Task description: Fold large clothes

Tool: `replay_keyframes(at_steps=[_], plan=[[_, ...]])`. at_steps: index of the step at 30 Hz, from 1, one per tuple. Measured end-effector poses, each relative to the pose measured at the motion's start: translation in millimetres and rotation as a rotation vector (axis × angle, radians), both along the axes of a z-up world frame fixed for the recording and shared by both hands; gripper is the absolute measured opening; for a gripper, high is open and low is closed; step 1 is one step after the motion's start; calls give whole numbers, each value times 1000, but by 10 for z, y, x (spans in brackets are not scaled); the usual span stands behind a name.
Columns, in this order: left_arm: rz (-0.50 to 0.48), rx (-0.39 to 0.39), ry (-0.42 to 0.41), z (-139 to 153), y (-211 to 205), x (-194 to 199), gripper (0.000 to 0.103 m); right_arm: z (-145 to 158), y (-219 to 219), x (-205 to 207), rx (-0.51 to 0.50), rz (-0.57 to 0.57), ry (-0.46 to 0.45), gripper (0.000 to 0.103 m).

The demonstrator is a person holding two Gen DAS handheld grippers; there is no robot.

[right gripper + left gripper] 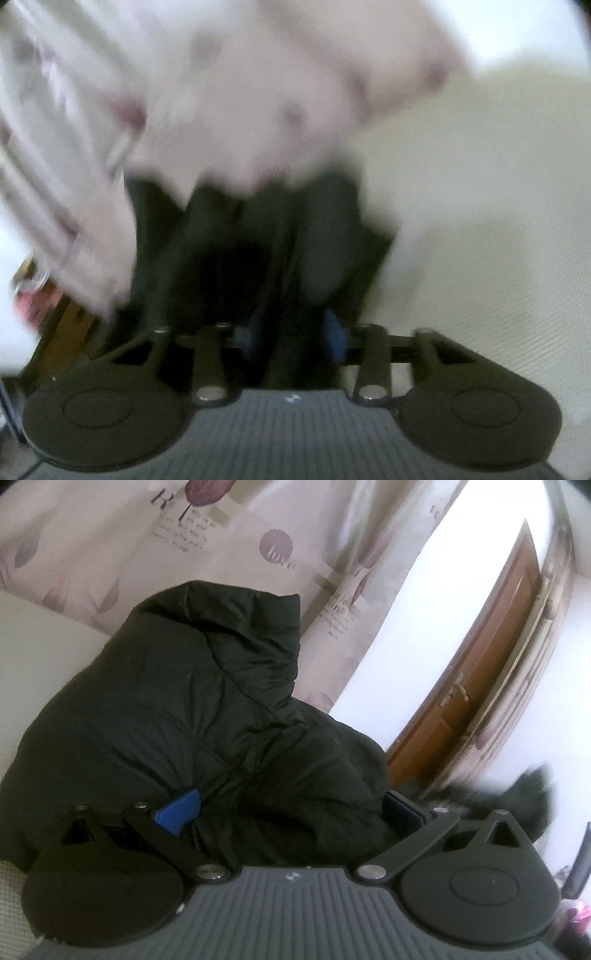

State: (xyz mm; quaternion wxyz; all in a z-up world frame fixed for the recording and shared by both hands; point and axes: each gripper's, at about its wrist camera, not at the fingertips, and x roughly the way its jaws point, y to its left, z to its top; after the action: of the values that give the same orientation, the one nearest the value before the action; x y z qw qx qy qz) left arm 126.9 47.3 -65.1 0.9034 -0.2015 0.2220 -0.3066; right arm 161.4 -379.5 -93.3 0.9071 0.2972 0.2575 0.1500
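The left gripper (291, 812) stood wide, jacket (192, 701) bulging between its jaws; whether it was clamped, I cannot tell. The right gripper (293, 336) (very blurred) was clenched on jacket fabric toward 12 o'clock.

Both wrist cams look fwd along fingers, slightly down, v. close; both share black jacket (192, 701) (258, 229).

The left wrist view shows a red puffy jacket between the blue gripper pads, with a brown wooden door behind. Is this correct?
Not quite: the puffy jacket is black, not red, as the left wrist view shows. It does lie between the blue pads, and the brown wooden door is behind.
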Motion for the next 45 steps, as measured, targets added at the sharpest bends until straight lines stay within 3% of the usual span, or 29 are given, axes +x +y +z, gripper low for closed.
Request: replay_keyframes(at_steps=[1, 3, 5, 6, 8, 10, 11, 12, 13, 14, 16, 18, 20, 22, 26, 28, 31, 34, 38, 39, 41, 42, 43, 45], plan=[[7, 6, -13, -16, -6, -28, 103, 167, -34, -69, -14, -34, -45, 53], [16, 7, -27, -32, -34, -41, 103, 573, 59, -10, -15, 26, -127, 61], [21, -5, -27, -35, -29, -33, 103, 945, 404, 244, -66, 138, -169, 87], [22, -15, -24, -42, -3, -43, 103, 1058, 585, 386, -101, 166, -182, 92], [27, -47, -12, -63, 56, -67, 103, 1209, 1074, 794, -245, 207, -172, 97], [33, -61, -9, -87, 93, -97, 103, 1147, 1525, 1195, -374, 238, -107, 96], [34, -58, -9, -72, 78, -92, 103, 1081, 1706, 1410, -407, 256, -77, 82], [40, -57, -10, -54, 79, -93, 103, 965, 1853, 1454, -414, 293, -55, 53], [59, -60, -11, -13, 85, -93, 103, 889, 2008, 1480, -411, 353, -33, 16], [74, -81, -2, 14, 137, -118, 103, 872, 2141, 1534, -438, 385, -17, 16], [82, -162, 42, 60, 285, -160, 103, 1054, 2290, 1374, -524, 412, -108, 10], [102, -248, 51, 119, 420, -232, 103, 1315, 2155, 1113, -493, 423, -205, 10], [120, -266, 49, 212, 436, -266, 103, 1483, 1964, 898, -484, 378, -265, 10], [129, -245, 48, 292, 369, -236, 103, 1436, 1701, 738, -471, 326, -291, 10], [110, -253, 121, 283, 229, -106, 103, 968, 994, 521, -290, 232, -321, 10], [94, -237, 139, 261, 145, -57, 103, 628, 723, 388, -218, 165, -286, 10], [60, -133, 119, 241, -83, -10, 103, 39, 325, 174, -40, 98, -212, 11], [48, 22, 63, 194, -385, -29, 103, -247, 159, 136, 33, 70, -190, 12], [45, 34, 72, 30, -483, -33, 103, -117, 45, 76, 129, 67, -188, 15], [47, 28, 69, 1, -467, -43, 103, -41, -33, -51, 145, 50, -198, 22], [47, 23, 73, -19, -450, -36, 103, 78, -131, -191, 160, -21, -196, 48], [45, 23, 74, -23, -445, -27, 103, 100, -201, -272, 173, -53, -194, 74], [42, 26, 73, -23, -447, -27, 103, 120, -287, -363, 183, -86, -180, 87], [37, 35, 65, -33, -432, -59, 103, 94, -438, -556, 214, -113, -144, 87]])
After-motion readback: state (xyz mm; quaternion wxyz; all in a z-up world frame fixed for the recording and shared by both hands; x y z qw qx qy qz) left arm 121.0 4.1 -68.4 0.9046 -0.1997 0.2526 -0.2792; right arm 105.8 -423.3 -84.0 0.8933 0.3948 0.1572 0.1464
